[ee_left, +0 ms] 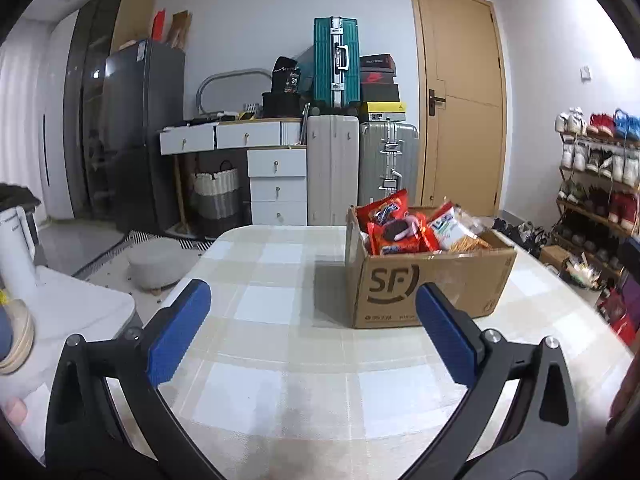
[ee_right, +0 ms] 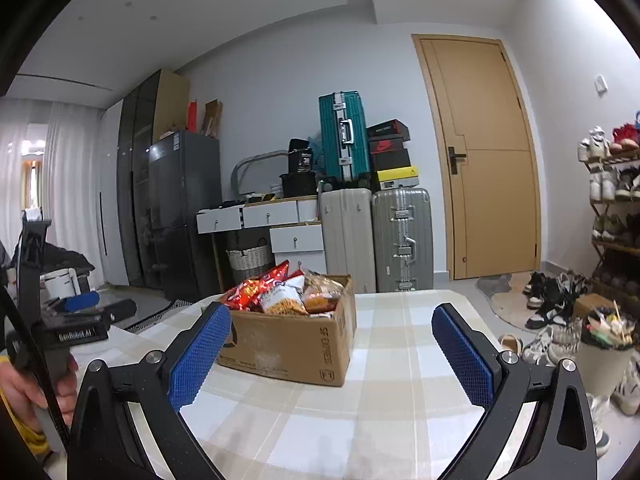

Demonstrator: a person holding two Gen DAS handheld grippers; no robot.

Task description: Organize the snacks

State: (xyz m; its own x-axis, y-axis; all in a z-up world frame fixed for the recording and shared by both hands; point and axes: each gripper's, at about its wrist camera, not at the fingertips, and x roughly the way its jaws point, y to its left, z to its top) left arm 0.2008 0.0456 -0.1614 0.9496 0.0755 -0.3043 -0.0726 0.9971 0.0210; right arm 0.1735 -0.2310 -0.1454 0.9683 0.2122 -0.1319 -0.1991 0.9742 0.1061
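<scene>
A brown cardboard box [ee_left: 432, 284] marked SF stands on the checked tablecloth [ee_left: 280, 320], packed with snack bags: red cookie packs [ee_left: 394, 236] and a white bag of sticks [ee_left: 456, 232]. My left gripper [ee_left: 312, 308] is open and empty, held above the table just left of and in front of the box. In the right wrist view the box [ee_right: 288, 344] sits ahead and left, with red and white snack bags [ee_right: 280, 292] showing. My right gripper [ee_right: 332, 336] is open and empty, to the right of the box. The left gripper's handle [ee_right: 60, 332] shows at far left.
Behind the table stand suitcases [ee_left: 332, 176], a white drawer unit [ee_left: 276, 184], a fridge [ee_left: 140, 132] and a wooden door [ee_left: 460, 92]. A shoe rack [ee_left: 596, 184] is at right. A round stool [ee_left: 160, 260] and white side table [ee_left: 80, 304] are at left.
</scene>
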